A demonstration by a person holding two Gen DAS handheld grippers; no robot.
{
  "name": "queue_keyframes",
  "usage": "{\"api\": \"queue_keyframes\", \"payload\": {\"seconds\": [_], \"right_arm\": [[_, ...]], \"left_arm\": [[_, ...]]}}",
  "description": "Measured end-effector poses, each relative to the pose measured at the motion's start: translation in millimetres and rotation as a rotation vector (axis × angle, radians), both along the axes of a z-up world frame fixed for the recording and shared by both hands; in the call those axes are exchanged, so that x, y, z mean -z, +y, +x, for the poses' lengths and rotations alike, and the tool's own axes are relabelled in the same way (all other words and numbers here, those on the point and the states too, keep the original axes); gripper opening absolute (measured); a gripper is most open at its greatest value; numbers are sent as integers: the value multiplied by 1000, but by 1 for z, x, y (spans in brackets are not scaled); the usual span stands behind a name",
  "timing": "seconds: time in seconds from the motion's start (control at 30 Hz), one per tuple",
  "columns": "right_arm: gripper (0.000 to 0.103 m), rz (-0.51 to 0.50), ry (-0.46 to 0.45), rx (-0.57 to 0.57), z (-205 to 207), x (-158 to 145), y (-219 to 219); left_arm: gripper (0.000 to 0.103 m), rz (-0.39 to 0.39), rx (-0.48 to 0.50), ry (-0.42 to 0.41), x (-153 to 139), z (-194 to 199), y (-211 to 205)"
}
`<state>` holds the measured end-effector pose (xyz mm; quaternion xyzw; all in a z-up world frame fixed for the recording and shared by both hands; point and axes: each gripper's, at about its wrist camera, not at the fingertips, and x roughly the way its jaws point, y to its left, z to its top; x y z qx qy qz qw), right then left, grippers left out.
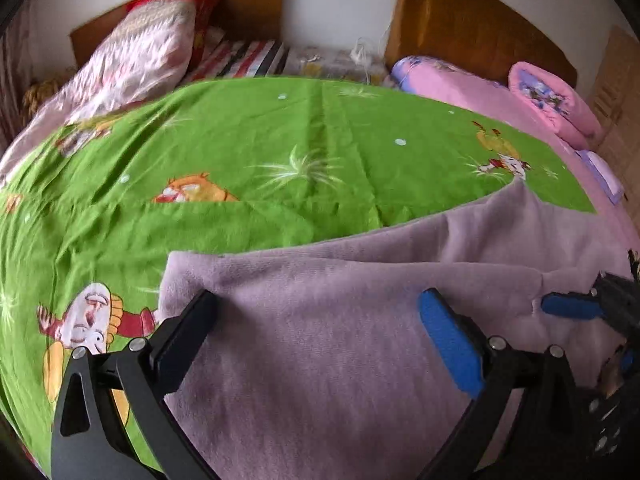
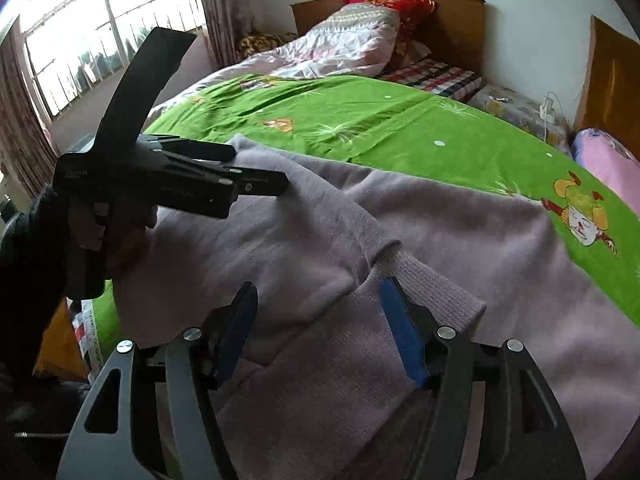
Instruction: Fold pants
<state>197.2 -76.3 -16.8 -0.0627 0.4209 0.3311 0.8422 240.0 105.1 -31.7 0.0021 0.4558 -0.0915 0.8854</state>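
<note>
Left black plastic gripper (image 1: 320,340) w/ blue pads, round silver screws. Right black plastic gripper (image 2: 320,328): same blue pads & silver screws. Person's hand (image 2: 120,236) wears a dark sleeve.

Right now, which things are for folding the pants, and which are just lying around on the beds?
For the job: lilac pants; left gripper; right gripper, both open above the cloth.

Just lying about: green cartoon sheet; pink rolled quilt; red pillow; patterned quilt.

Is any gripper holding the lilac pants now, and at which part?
Nothing is held: left gripper and right gripper stand open above the lilac pants.
</note>
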Motion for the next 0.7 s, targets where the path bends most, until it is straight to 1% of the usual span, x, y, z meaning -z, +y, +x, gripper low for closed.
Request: {"api": "queue_keyframes", "payload": {"seconds": [0.07, 0.13, 0.17, 0.2, 0.27, 0.33, 0.4, 0.47, 0.5, 0.53, 0.57, 0.67, 0.7], "right_arm": [[62, 11, -15, 25, -2, -8, -2], [63, 63, -31, 54, -3, -18, -7], [67, 69, -40, 68, -1, -20, -10], [72, 47, -37, 75, 3, -18, -8], [74, -41, 13, 82, 13, 0, -3], [74, -75, -6, 83, 12, 0, 2], [73, -70, -25, 117, 14, -10, -5], [74, -23, -51, 185, 18, -26, -25], [79, -18, -51, 226, 23, -28, -37], [82, -32, -34, 283, 34, -26, -54], [86, -52, -5, 316, 42, -22, -63], [86, -137, 158, 449, 67, 16, -102], [85, -126, 172, 474, 68, 22, -112]], "left_arm": [[101, 3, -13, -7, 0, 2, -1], [101, 31, -19, -19, 1, 1, -7], [101, 36, -21, -22, 0, 0, -9], [101, 37, -23, -26, -1, -1, -9], [101, 29, -26, -28, -1, -2, -10], [101, 34, -28, -29, -2, 0, -4], [101, 45, -28, -28, -2, 1, -4], [101, 42, -28, -28, -2, 2, -5], [101, 39, -28, -28, -2, 2, -5], [101, 36, -28, -29, -2, 1, -5], [101, 34, -28, -29, -2, 2, -5], [101, 34, -28, -28, -2, 2, -4], [101, 33, -28, -28, -2, 2, -4]]}}
